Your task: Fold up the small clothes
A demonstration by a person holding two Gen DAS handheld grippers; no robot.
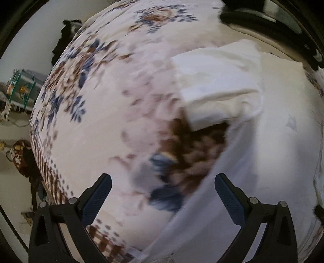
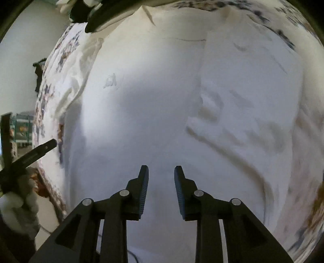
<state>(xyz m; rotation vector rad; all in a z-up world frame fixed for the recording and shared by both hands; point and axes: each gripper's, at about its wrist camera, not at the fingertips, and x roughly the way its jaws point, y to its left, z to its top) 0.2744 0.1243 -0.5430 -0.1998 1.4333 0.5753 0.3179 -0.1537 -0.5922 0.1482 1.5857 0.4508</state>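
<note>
A white T-shirt point(image 2: 154, 113) lies spread on a floral bedsheet point(image 1: 85, 125). In the left wrist view its body point(image 1: 269, 161) fills the right side and one sleeve point(image 1: 218, 85) points left over the sheet. My left gripper point(image 1: 163, 182) is open wide and empty, hovering above the sheet just left of the shirt's side edge. My right gripper point(image 2: 161, 176) is partly open and empty, right above the middle of the shirt. A fold of cloth point(image 2: 243, 105) lies over the shirt's right part. The left gripper also shows at the left of the right wrist view point(image 2: 40, 149).
The bed edge runs down the left of the left wrist view; beyond it is floor with a dark red bag point(image 1: 20, 157) and a green-framed rack point(image 1: 22, 89). A black object point(image 2: 105, 16) lies at the bed's far end.
</note>
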